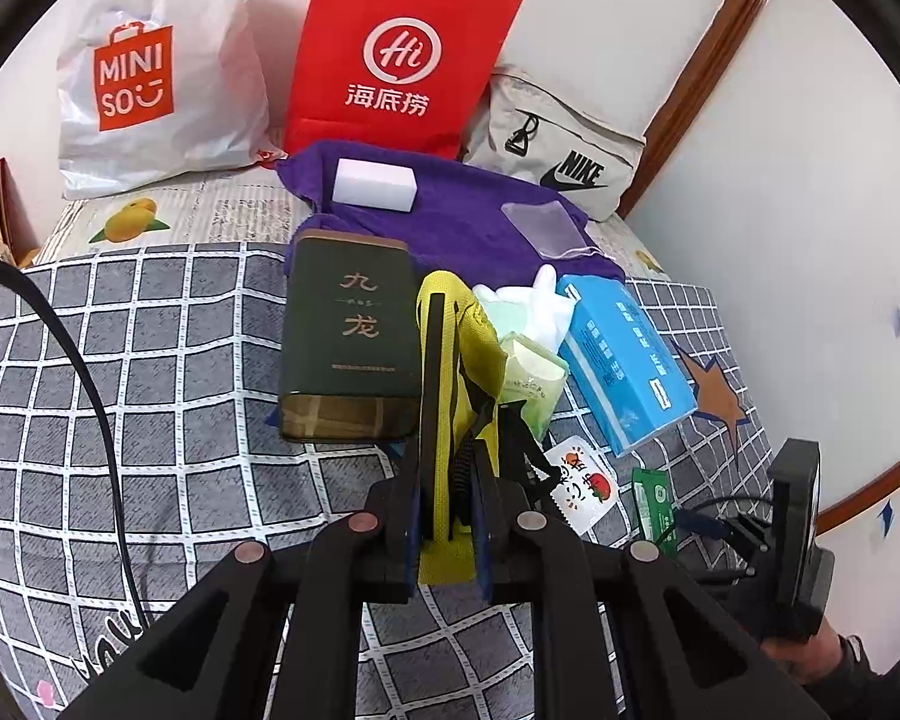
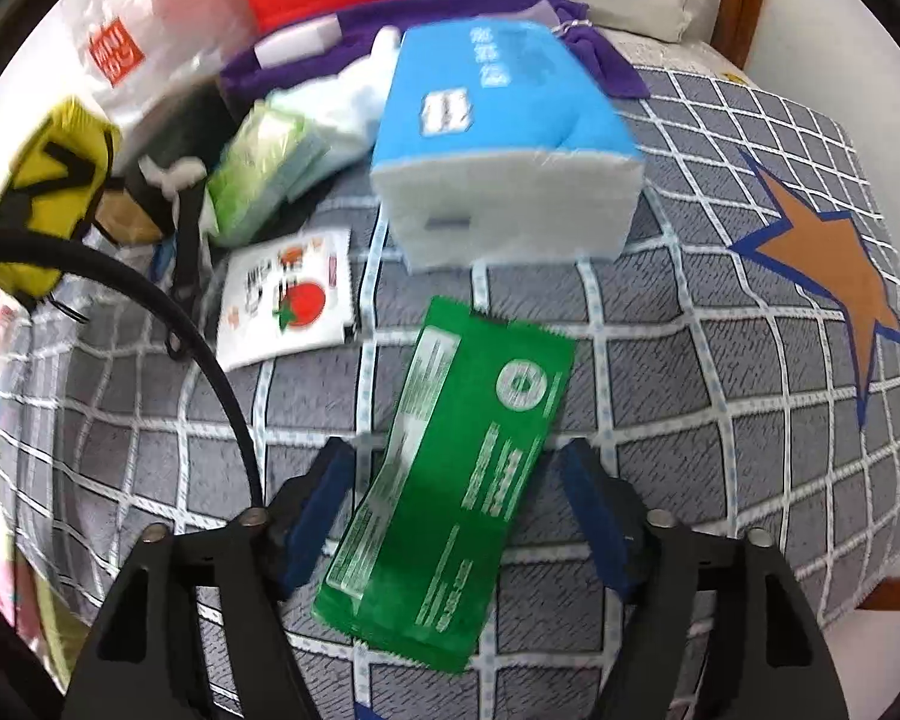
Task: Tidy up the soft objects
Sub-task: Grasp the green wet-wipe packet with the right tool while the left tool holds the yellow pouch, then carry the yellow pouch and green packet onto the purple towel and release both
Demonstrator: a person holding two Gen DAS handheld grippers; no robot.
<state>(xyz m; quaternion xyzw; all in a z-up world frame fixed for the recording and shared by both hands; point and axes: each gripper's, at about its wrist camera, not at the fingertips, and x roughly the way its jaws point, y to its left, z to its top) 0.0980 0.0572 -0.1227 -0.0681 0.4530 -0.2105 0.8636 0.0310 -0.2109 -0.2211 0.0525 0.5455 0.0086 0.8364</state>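
A dark green box (image 1: 348,330) is lying on the checked blanket (image 1: 150,360), just left of the left gripper (image 1: 450,420). That gripper is squeezing a yellow pouch (image 1: 450,372) between its fingers and holding it upright. A blue tissue pack (image 1: 624,354) is sitting to the right. The right gripper (image 2: 456,516) is spread wide around a green packet (image 2: 456,480) (a bit blurry) lying flat on the blanket.
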